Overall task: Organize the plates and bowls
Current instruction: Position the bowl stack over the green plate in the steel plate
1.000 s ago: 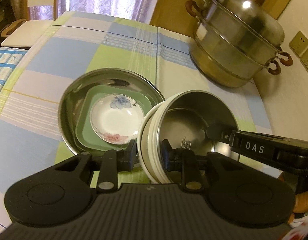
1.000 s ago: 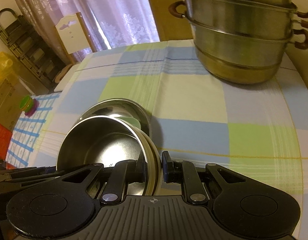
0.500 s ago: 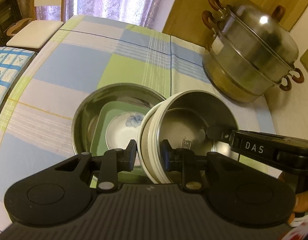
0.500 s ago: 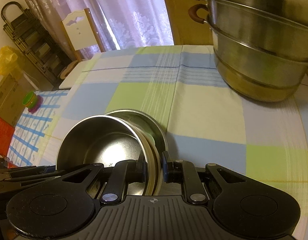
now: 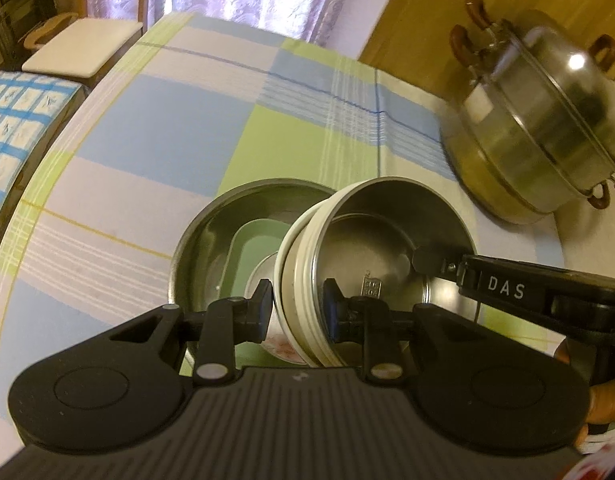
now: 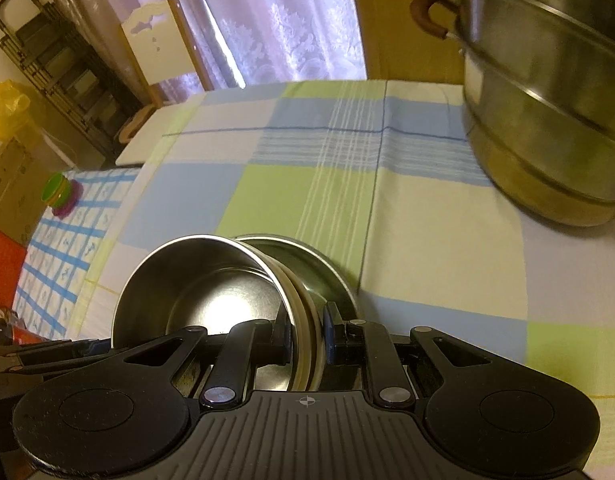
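Your steel bowl (image 5: 371,248) covers most of the floral dish (image 5: 281,346) and the right half of the green plate (image 5: 247,256) — only slivers show in the left wrist view. The steamer pot (image 6: 547,100) runs off the upper right edge of the right wrist view and it's blurred. The stamp inside the bowl is too small to read.

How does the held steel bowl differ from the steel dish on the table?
The bowl is in the air, gripped on its rim by the left tool and right tool; the dish lies flat on the tablecloth. The bowl is deep and tilted, the dish shallow and wider. The bowl has a cream band outside and is empty; the dish holds a green plate. Both are shiny steel.
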{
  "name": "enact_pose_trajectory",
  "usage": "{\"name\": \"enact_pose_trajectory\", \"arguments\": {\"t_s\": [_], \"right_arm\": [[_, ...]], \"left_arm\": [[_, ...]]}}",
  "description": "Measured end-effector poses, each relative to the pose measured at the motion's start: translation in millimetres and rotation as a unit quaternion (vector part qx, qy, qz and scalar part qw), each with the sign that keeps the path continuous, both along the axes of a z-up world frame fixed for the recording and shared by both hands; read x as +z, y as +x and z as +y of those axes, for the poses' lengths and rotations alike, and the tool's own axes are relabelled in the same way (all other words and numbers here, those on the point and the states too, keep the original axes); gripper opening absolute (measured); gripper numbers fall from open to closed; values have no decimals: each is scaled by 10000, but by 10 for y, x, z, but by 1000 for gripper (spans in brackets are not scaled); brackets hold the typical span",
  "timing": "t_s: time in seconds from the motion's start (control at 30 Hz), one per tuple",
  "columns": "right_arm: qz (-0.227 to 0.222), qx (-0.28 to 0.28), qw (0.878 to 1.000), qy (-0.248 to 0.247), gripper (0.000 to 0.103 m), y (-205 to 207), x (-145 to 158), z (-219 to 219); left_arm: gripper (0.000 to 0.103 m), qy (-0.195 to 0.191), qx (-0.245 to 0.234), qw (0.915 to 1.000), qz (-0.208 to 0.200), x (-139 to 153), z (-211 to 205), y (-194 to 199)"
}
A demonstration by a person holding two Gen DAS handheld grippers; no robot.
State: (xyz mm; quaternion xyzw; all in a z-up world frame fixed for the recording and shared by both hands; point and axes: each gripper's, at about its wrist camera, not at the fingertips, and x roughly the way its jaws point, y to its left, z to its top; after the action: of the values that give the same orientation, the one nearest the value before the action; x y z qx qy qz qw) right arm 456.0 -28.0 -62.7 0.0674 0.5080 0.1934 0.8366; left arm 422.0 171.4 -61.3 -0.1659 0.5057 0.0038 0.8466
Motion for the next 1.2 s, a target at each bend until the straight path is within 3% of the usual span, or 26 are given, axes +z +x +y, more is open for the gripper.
{"name": "enact_pose_trajectory", "arguments": {"t_s": [0.37, 1.2], "right_arm": [[362, 64, 9993, -118, 16, 141, -188, 157], [499, 88, 9985, -228, 16, 188, -310, 241]], "left_arm": [[23, -123, 66, 9993, 349, -206, 164, 105], [24, -306, 133, 9981, 509, -338, 227, 155]]}}
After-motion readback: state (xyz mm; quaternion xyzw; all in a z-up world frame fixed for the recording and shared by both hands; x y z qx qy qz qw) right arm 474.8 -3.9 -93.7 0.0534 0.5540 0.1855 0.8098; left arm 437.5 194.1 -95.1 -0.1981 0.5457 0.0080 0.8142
